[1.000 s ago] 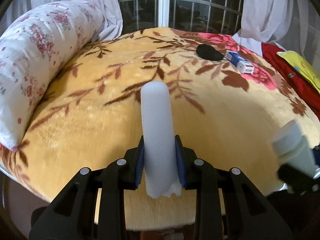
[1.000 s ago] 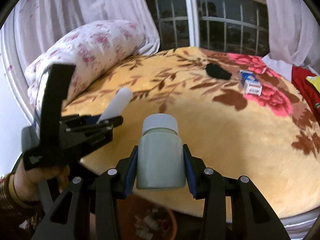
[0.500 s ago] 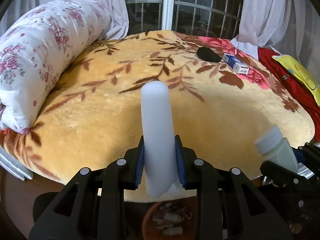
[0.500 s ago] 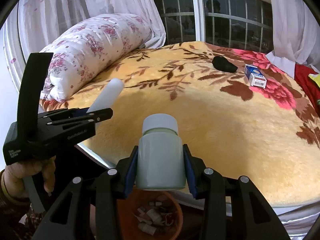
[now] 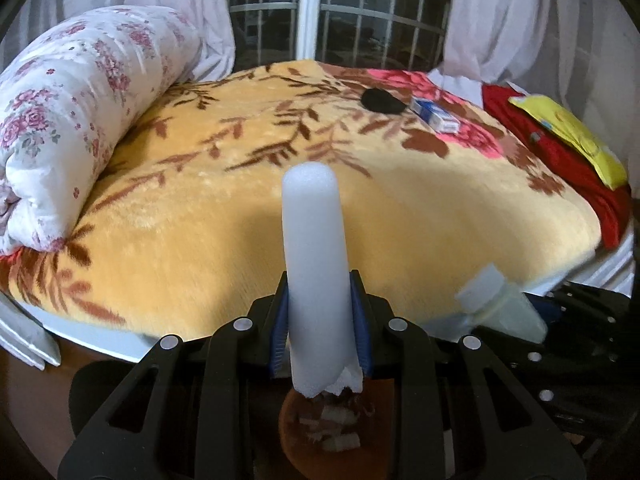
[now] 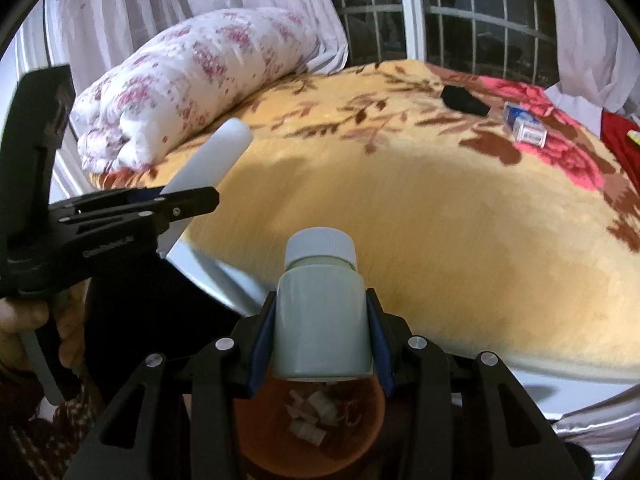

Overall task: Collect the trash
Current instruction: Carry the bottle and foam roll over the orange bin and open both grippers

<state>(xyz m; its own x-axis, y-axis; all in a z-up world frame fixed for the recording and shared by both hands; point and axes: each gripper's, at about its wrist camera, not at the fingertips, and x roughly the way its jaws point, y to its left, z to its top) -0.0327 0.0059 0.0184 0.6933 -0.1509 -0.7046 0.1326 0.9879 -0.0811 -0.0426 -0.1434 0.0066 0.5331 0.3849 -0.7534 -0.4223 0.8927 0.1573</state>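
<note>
Yellow fuzzy blanket (image 5: 420, 216) with brown leaves covers the bed. Left claw (image 5: 320, 332) squeezes a long white foam stick (image 5: 314, 264). Right claw (image 6: 320, 340) squeezes a pale plastic bottle with a white cap (image 6: 322, 320). Both hang over a round brown trash bin (image 6: 280, 448) on the floor.

A floral quilt roll (image 5: 80, 120), barred window (image 5: 340, 12) and, seemingly, curtains (image 5: 500, 20).

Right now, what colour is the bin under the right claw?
Reddish-brown bin, scraps inside; right wrist view shows it best.
</note>
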